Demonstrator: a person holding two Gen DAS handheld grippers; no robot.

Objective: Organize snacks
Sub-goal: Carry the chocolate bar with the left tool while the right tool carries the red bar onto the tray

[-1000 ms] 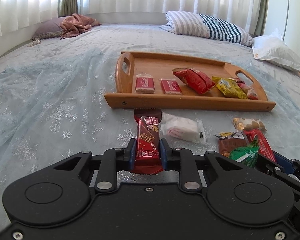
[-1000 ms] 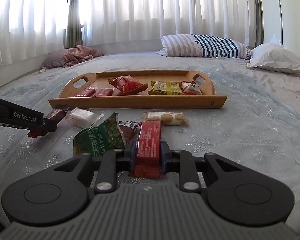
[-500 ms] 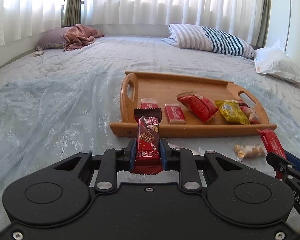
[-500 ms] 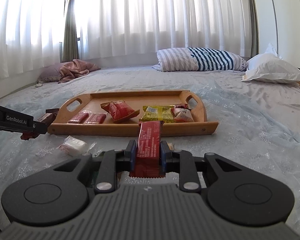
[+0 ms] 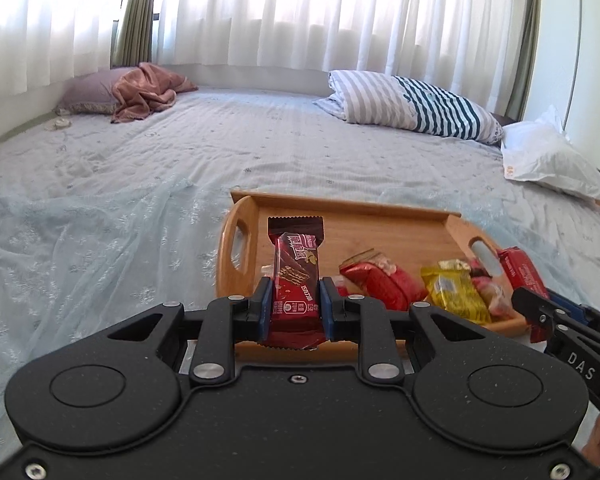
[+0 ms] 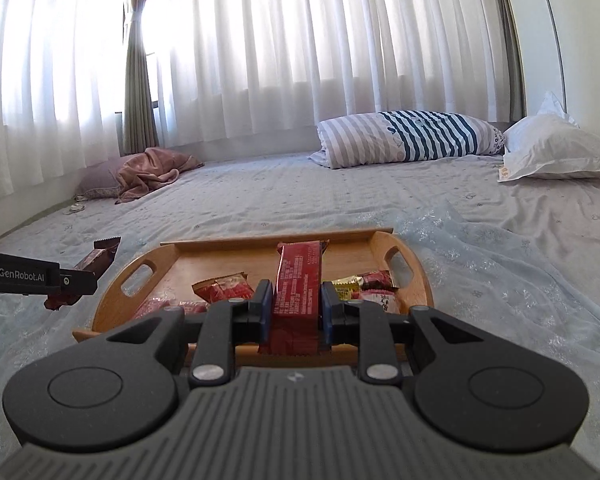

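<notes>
Wooden tray (image 5: pixel 428 227) (one); two hand-held grippers (image 5: pixel 295 308) (image 6: pixel 296 308), one wafer bar (image 5: pixel 296 280) (image 6: pixel 298 280) each.

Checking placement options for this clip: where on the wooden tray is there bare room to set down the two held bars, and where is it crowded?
The wooden tray is bare along its far half, from the left handle across to the far rim. The near half is crowded: red packet, yellow packet, and small red packs at the near left.
</notes>
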